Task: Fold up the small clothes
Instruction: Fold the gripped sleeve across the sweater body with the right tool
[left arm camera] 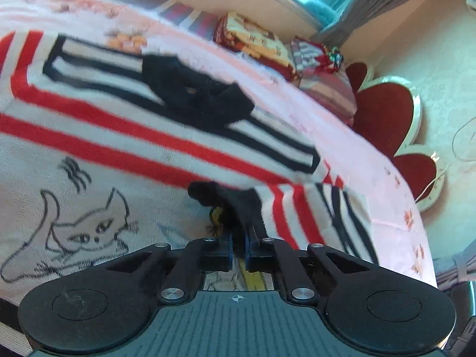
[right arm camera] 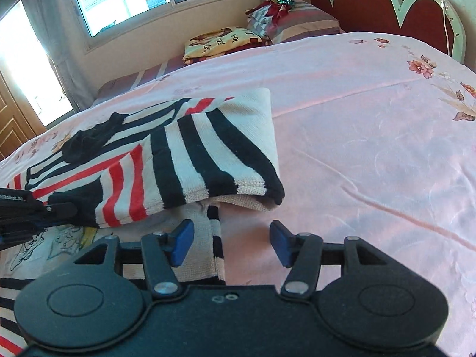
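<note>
Lying across the left and centre of both frames, the striped sweater rests on the pink bed, its black cuff pinched between the left gripper's nearly closed fingers, the right gripper's fingers spread wide, empty, below its folded sleeve.

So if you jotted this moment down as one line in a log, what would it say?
step: folding sleeve | left tool: shut on black cuff | right tool: open, holding nothing | striped sweater: on pink bedspread
</note>
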Available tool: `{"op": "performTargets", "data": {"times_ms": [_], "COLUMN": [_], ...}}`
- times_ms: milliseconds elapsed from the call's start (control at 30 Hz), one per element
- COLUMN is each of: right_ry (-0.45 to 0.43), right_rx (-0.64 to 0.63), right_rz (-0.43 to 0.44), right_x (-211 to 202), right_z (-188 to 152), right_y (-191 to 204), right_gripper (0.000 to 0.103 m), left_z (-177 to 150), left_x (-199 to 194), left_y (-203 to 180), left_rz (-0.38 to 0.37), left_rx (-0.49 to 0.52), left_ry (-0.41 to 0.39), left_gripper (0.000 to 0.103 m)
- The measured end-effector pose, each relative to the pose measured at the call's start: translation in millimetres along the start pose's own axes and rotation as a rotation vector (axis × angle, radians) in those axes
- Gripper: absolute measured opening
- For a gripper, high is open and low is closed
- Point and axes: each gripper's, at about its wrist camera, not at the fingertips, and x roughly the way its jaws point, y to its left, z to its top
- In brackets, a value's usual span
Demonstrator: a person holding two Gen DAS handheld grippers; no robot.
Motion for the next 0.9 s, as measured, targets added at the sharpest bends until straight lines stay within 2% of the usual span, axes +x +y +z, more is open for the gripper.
{"op": "performTargets", "data": {"times_ms": [133, 267, 333, 400, 467, 633, 667, 733, 833, 900], "right_ry": [-0.002, -0.015, -0.017, -0.018, -0.017, -0.030, -0.024, -0.005, 0.014, 0.019], "right_rx": [-0.006, -0.024, -0.030, -0.038, -0.069, -0.112, -0.101, -0.021, -0.061, -0.049], "right_rz": [-0.006, 0.005, 0.011, 0.023, 0.018, -0.006, -0.025, 0.013, 0.007, 0.036], "right_x": [7, 12, 17, 20, 24, 21, 22, 24, 16, 5], "right_z": [5, 13, 16, 18, 18, 11, 10, 8, 9, 8], "right_y": [4, 15, 22, 28, 36, 37, 31, 12, 15, 13], "right_gripper": [0.059, 0.058, 0.053, 0.039, 0.030, 0.021, 0.021, 0.019, 0.019, 0.026], "left_z": [16, 37, 47, 52, 50, 21, 15, 13, 19, 19], "left_x": [-24, -64, -80, -89, -86, -51, -46, -45, -59, -78], "left_y": [11, 34, 49, 66, 88, 124, 125, 119, 111, 107], "left_rz": [-0.028, -0.004, 0.025, 0.090, 0.143, 0.245, 0.252, 0.277, 0.293, 0.317], "left_rx": [-0.063, -0.091, -0.095, -0.077, -0.100, -0.127, -0.116, -0.065, -0.039, -0.024], "left_ry": [-0.077, -0.183, -0.224, -0.251, -0.234, -0.127, -0.130, -0.141, -0.149, -0.190], "left_gripper": [0.007, 0.007, 0.007, 0.007, 0.007, 0.007, 0.007, 0.007, 0.007, 0.012]}}
